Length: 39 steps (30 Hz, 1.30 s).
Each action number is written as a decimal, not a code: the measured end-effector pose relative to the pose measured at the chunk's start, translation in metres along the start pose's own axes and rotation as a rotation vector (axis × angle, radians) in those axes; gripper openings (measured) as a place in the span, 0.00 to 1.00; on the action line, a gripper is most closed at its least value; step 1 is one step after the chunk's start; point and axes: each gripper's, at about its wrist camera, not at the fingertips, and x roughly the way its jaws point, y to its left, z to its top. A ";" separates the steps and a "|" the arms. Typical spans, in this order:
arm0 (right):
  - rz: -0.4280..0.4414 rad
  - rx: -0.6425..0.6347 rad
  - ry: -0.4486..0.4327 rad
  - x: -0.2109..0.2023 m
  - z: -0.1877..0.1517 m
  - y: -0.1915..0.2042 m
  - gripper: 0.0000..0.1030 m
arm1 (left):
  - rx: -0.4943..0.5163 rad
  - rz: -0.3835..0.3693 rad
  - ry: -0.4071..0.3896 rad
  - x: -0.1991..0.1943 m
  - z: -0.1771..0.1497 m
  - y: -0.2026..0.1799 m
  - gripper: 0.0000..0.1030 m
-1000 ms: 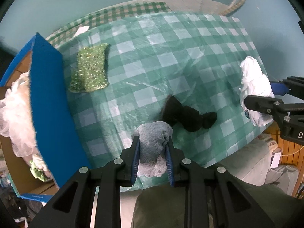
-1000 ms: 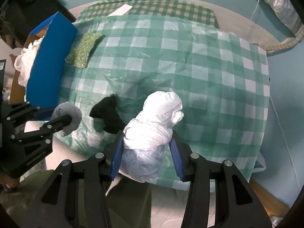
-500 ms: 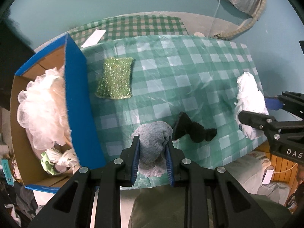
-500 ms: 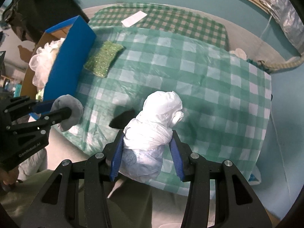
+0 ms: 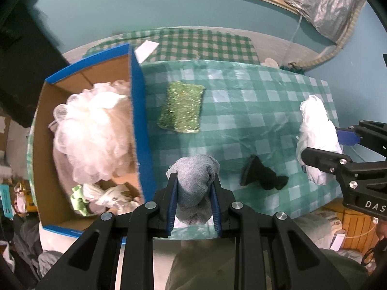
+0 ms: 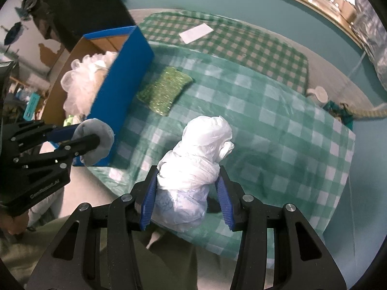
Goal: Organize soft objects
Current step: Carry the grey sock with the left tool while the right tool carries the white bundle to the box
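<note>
Two grippers were each loaded. The left gripper (image 5: 194, 188) was clamped on a grey cloth roll (image 5: 193, 181), and the right gripper (image 6: 186, 193) was clamped on a white bag bundle (image 6: 198, 159). Both bundles hung above the near edge of the checked table (image 5: 254, 111). The box (image 5: 139, 120), blue outside and cardboard inside, stood at the left end of the table with its long wall running from near edge to far edge. It already held a white mesh puff (image 5: 94, 130) and some smaller bundles.

From the left gripper the box opening lay just to the left, across the blue wall, so that hand was plainly the nearer one; the right gripper was well apart from it, toward the right end. A green scrubber (image 5: 181, 108) lay just beside the box wall, and a black cloth (image 5: 261, 176) lay near the near edge, between the grippers. Judged from this, the grey roll would go in with a short leftward carry over the wall.
</note>
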 end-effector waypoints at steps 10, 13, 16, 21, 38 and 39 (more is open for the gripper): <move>0.034 -0.099 -0.010 0.003 0.026 0.041 0.44 | -0.101 0.027 -0.027 -0.012 -0.008 0.040 0.24; 0.045 -0.126 -0.010 0.005 0.033 0.054 0.44 | -0.130 0.036 -0.029 -0.014 -0.011 0.053 0.24; 0.057 -0.152 -0.010 0.007 0.039 0.067 0.44 | -0.159 0.043 -0.032 -0.016 -0.014 0.067 0.24; 0.073 -0.192 -0.006 0.012 0.047 0.088 0.44 | -0.195 0.059 -0.034 -0.019 -0.019 0.087 0.24; 0.110 -0.285 0.013 0.035 0.075 0.156 0.44 | -0.267 0.105 -0.012 -0.011 -0.033 0.159 0.24; 0.110 -0.290 0.014 0.038 0.077 0.160 0.44 | -0.270 0.105 -0.010 -0.009 -0.033 0.162 0.24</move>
